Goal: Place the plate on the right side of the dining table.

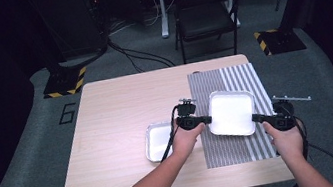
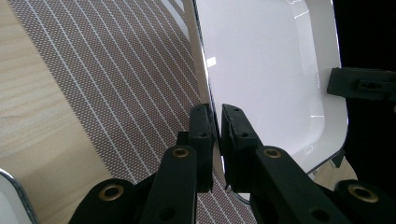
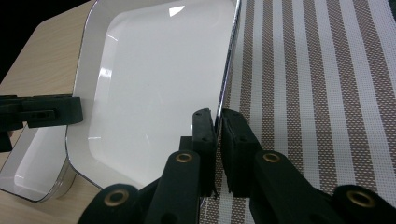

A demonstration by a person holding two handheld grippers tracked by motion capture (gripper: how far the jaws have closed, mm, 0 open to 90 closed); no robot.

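A large white square tray (image 1: 232, 112) hangs over the striped placemat (image 1: 234, 148), pinched at two opposite rims. My left gripper (image 1: 207, 119) is shut on its left rim; in the left gripper view the rim (image 2: 205, 88) runs down between the closed jaws of that gripper (image 2: 217, 140). My right gripper (image 1: 258, 118) is shut on the tray's right rim, and in the right gripper view the tray (image 3: 154, 88) has its thin edge clamped by that gripper (image 3: 218, 140). A smaller white tray (image 1: 158, 141) lies on the wood just left of the placemat, under my left hand.
The wooden table (image 1: 118, 121) has bare room at its left and back. A black folding chair (image 1: 205, 16) stands beyond the far edge. Cables trail from both grippers toward the near edge. The smaller tray (image 3: 32, 168) lies below the held one's corner.
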